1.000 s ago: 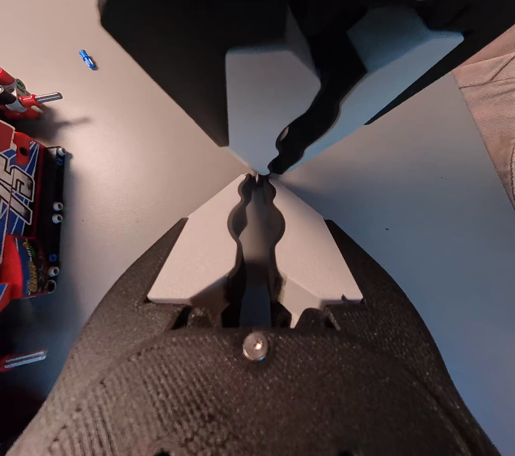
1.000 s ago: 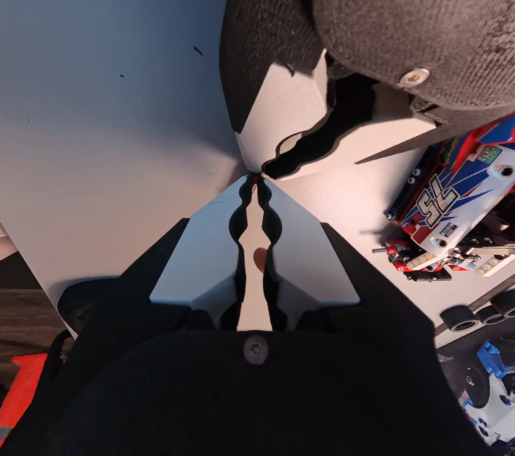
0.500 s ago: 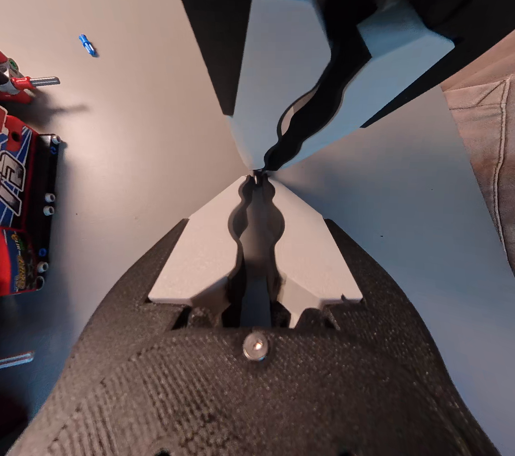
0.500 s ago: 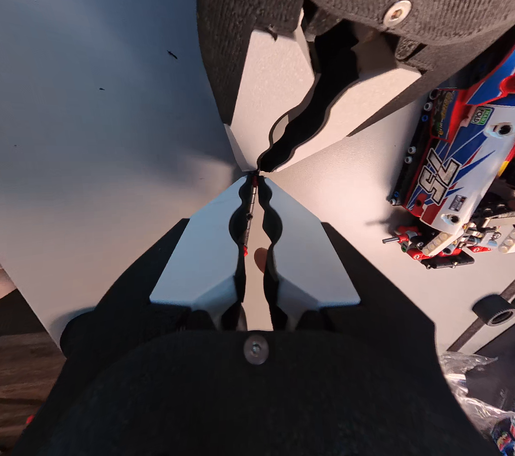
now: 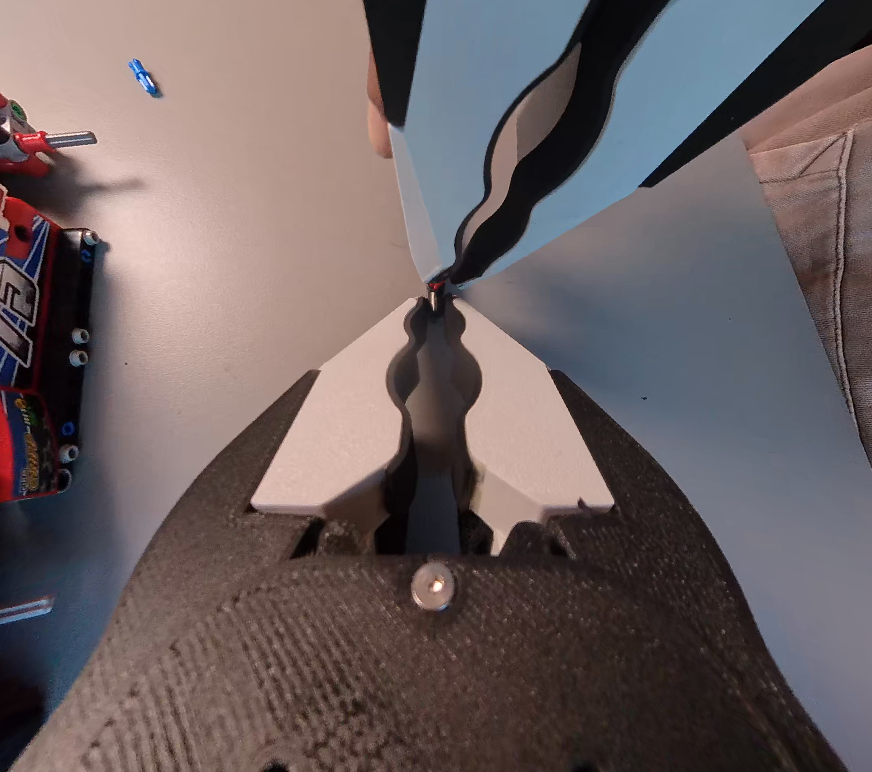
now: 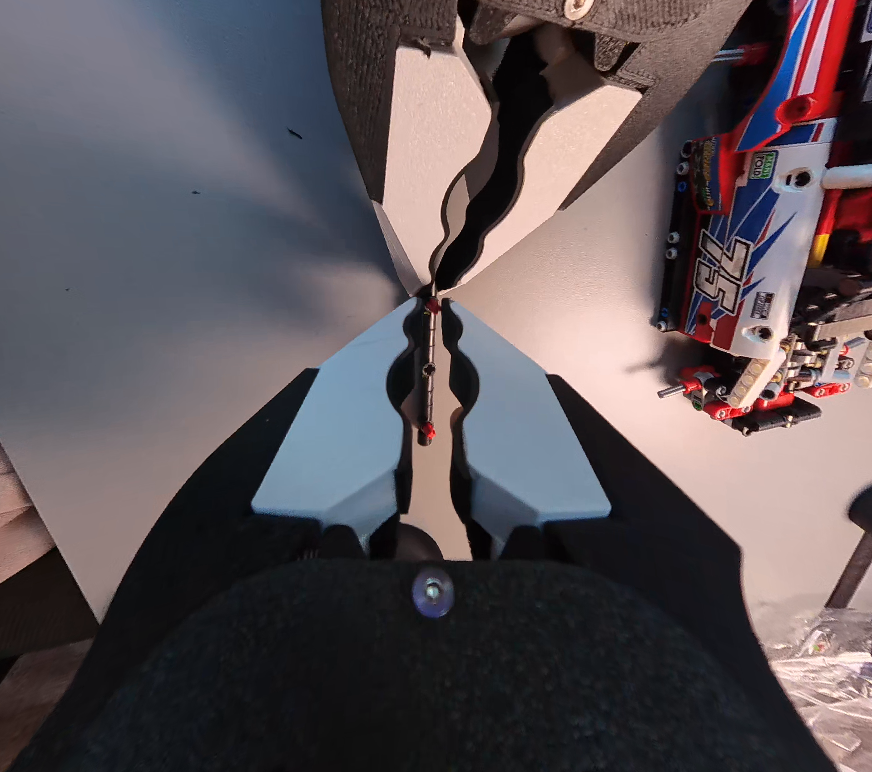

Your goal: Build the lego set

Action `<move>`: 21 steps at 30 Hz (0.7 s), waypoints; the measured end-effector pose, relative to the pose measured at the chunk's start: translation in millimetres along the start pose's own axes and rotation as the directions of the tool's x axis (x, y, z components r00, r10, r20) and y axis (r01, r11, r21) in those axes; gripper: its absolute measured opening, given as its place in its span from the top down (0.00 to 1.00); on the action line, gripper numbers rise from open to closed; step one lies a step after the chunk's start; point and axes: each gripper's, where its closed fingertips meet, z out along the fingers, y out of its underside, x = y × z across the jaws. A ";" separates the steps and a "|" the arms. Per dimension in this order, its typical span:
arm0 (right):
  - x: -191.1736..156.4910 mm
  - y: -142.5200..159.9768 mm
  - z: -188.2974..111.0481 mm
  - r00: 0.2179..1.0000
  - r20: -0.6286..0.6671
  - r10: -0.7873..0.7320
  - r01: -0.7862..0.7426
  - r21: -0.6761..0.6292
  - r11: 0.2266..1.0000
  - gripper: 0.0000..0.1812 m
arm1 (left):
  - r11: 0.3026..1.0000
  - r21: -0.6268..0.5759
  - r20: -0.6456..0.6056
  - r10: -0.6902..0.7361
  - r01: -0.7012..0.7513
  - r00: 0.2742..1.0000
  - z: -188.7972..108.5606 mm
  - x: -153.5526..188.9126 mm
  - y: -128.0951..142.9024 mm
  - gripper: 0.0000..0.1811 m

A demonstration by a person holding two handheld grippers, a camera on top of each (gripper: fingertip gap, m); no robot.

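Operator: Position of the thin black Lego rod (image 6: 428,372) is wanted, relative to the claws

Observer: It is seen lying lengthwise in the gap between the fingers of the right gripper (image 6: 431,301), with its far end pinched at the fingertips. One small red piece is fitted at that end and another near the end closer to the camera. The same far end is met by the left gripper (image 5: 435,305), whose fingertips are closed on the rod's tip (image 5: 434,290)

Operator: How are the two grippers posed?

Observer: They are held tip to tip above the white table (image 5: 236,230), almost opposite each other. In the left wrist view the right gripper (image 5: 446,275) is seen coming down from the top at a slight slant; in the right wrist view the left gripper (image 6: 434,289) is seen likewise. Both are clamped on the rod, and the rod is kept clear of the table

Operator: What else is noted?

Observer: A red, white and blue Lego race car (image 6: 755,277) is seen well apart from the claws, and a loose blue pin (image 5: 141,77) is seen lying on the table
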 end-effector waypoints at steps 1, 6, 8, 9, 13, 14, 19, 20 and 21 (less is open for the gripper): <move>1.0 0.1 0.5 1.000 -0.006 0.003 -0.003 -0.003 1.000 0.99 | 1.000 0.000 0.001 0.000 0.000 1.000 0.0 0.0 0.0 0.97; 0.9 0.3 0.1 1.000 0.004 0.029 -0.029 -0.012 1.000 0.99 | 1.000 0.000 0.003 0.002 -0.002 1.000 -0.1 0.0 0.1 0.97; 1.3 0.0 -0.5 1.000 0.003 0.026 -0.026 -0.014 1.000 0.99 | 1.000 0.000 0.002 0.002 -0.002 1.000 -0.1 0.0 0.0 0.97; 1.2 0.2 -0.7 1.000 0.003 0.024 -0.024 -0.018 1.000 0.99 | 1.000 0.000 0.002 0.001 -0.001 1.000 0.0 0.0 0.1 0.97; 0.5 1.1 -1.1 1.000 0.007 0.015 -0.014 -0.035 0.999 0.99 | 1.000 0.000 0.003 0.004 -0.004 1.000 -0.1 0.1 0.1 0.97; 0.8 1.7 -1.0 1.000 0.006 0.016 -0.015 -0.040 0.999 0.99 | 1.000 0.000 0.004 0.003 -0.003 1.000 0.0 0.0 0.0 0.97; 1.4 6.6 -1.2 0.999 -0.003 0.050 -0.050 -0.060 0.997 1.00 | 1.000 -0.001 0.016 0.012 -0.012 1.000 0.1 -0.6 -0.1 0.97; 1.2 6.5 -1.2 0.999 0.000 0.052 -0.052 -0.059 0.997 1.00 | 1.000 -0.001 0.019 0.017 -0.017 1.000 0.2 -0.7 -0.1 0.97; 1.3 6.2 -1.1 0.999 0.003 0.048 -0.048 -0.067 0.997 1.00 | 1.000 -0.002 0.021 0.020 -0.020 1.000 0.1 -0.7 -0.1 0.97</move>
